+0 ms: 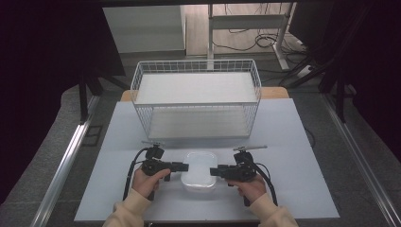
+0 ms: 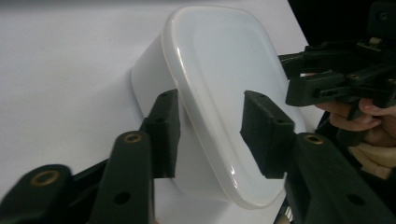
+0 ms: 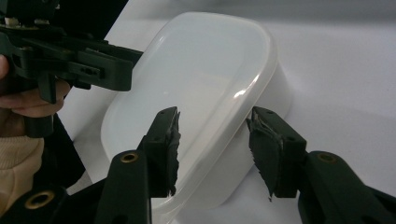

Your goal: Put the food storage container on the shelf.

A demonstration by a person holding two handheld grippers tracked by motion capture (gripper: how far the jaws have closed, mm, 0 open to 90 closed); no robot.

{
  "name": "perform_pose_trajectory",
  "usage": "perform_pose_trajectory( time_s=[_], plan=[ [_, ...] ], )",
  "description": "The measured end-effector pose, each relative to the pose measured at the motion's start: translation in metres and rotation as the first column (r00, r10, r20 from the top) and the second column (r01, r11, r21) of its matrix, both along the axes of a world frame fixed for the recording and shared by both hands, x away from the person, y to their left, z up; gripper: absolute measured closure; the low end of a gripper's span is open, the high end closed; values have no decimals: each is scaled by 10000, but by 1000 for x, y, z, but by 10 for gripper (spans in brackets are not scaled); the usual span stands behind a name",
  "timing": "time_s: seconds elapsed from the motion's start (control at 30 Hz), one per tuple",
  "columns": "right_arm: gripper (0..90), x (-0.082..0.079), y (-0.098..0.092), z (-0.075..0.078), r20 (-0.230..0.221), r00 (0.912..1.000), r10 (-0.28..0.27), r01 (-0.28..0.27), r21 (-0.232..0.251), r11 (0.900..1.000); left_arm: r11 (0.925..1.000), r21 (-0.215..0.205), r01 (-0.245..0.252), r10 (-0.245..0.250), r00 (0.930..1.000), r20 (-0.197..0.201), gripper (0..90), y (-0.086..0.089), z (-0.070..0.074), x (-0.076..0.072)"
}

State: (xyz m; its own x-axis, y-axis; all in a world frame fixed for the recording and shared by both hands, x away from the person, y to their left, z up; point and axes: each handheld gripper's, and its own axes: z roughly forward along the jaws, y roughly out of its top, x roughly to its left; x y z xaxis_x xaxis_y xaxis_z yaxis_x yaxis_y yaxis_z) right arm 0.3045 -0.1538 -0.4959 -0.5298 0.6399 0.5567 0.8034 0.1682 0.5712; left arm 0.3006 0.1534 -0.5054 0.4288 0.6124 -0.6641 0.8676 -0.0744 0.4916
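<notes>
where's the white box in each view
High view: the box sits low and centre on the table, between the left tool and right tool.
Left gripper view: box in the centre, its near edge between the open jaws.
Right gripper view: box in the centre, its rim between the open jaws.
Shared landmark: the lid's raised rim.

left gripper (image 1: 182,166), right gripper (image 1: 213,171), jaws apart

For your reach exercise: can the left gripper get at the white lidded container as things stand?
Probably yes: the left gripper is open, already straddling the white container at its rim, nothing between.
</notes>
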Motion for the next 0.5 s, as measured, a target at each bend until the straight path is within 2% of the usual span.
perform_pose_trajectory(
  time_s=[0.17,0.27,0.4,0.5],
  plan=[
    [643,1,-5,-3,-568,9972,-492,529,644,9965,9999,137,-96,96,9999,52,621,0,3,-3],
    [692,1,-10,-3,-877,9938,-679,779,1161,9902,9998,-35,-171,171,9997,153,670,2,7,-6],
    [713,-1,-12,-1,-876,9936,-718,824,1242,9888,9998,-45,-201,202,9993,301,695,2,11,-10],
    [742,-3,-14,0,-958,9926,-743,878,1456,9854,9994,186,-288,277,9979,579,712,0,16,-15]
  ],
)
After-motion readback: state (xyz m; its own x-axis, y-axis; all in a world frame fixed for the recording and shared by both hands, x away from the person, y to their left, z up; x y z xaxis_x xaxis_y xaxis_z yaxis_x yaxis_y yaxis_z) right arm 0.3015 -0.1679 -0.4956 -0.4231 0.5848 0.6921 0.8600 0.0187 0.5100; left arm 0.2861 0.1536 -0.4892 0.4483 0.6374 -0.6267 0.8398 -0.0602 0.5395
